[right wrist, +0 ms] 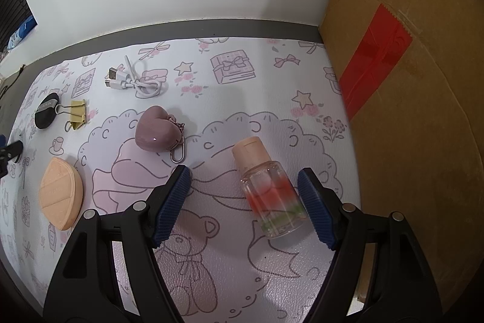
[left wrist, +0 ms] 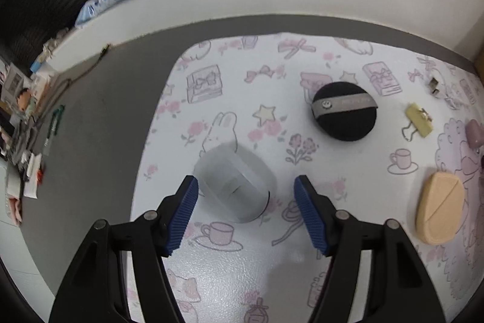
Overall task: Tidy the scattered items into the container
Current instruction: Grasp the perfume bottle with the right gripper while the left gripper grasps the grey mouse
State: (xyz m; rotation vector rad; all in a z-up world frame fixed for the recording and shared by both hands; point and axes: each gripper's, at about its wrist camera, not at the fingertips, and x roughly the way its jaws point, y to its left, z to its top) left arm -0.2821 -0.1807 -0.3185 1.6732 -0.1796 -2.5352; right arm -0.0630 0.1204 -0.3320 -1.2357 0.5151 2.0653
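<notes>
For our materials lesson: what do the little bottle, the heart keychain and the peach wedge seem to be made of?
Bottle: clear glossy plastic or glass, since liquid shows through; matte peach cap, likely plastic.
Heart keychain: smooth glossy mauve shell, probably hard plastic, judging by its bright highlight; metal clasp.
Peach wedge: matte, soft-looking foam sponge, no shine.

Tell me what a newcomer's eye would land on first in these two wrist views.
In the right wrist view, the small clear bottle with red liquid and a peach cap lies on its side between the open right gripper fingers, close to the right one, beside a cardboard box with red tape. In the left wrist view, a frosted translucent container sits between the open left gripper fingers, with a black powder puff farther back on the patterned mat.
</notes>
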